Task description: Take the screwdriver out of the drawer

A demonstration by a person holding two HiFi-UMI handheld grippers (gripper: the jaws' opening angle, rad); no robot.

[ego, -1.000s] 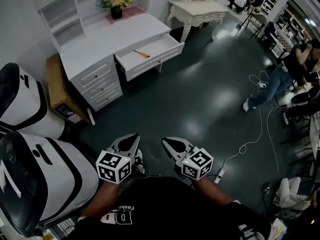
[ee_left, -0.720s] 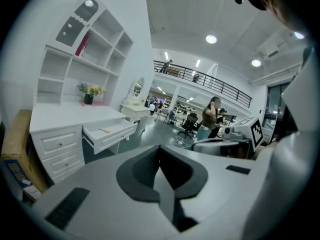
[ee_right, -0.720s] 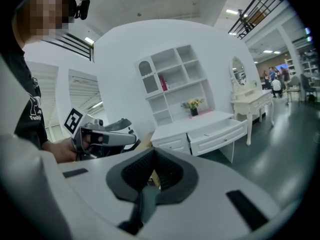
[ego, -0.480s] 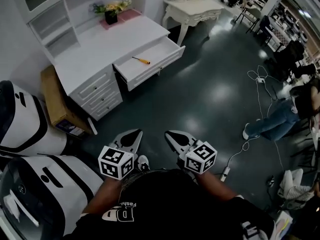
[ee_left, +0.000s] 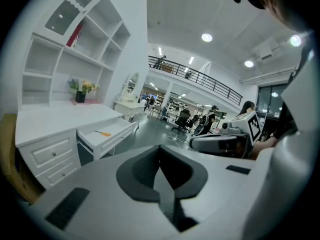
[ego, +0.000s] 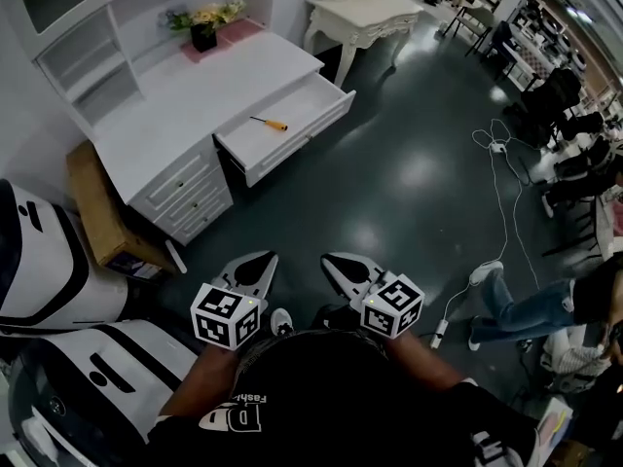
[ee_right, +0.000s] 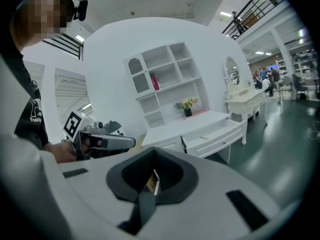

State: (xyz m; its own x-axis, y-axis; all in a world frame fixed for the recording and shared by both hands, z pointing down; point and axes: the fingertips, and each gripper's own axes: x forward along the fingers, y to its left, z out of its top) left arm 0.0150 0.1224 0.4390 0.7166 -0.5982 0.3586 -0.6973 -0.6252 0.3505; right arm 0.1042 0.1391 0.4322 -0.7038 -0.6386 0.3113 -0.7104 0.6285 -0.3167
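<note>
Two grippers, left gripper (ego: 255,264) and right gripper (ego: 339,263), each carrying one marker cube (ego: 226,316). Both sit low in the head view, well apart from the desk (ego: 195,105). Left jaws pressed together, nothing between. Right jaws also together; a tan sliver (ee_right: 152,181) shows in their pocket, possibly background seen through the gap.

Readable text: only shirt print (ego: 243,409), "Fash" plus a big logo, with the rest cut off. Marker cubes carry square codes, no words.

One screwdriver (ego: 268,123), orange handle, lies inside the one open drawer (ego: 310,129) near its back. Three shut small drawers (ego: 187,195) stacked left of it. One flower pot (ego: 202,29) on the desktop. One cardboard box (ego: 97,212) beside the desk, partly hidden. White-black pods (ego: 58,261) clipped by the left edge. Seated person (ego: 526,305) at right clipped too.
</note>
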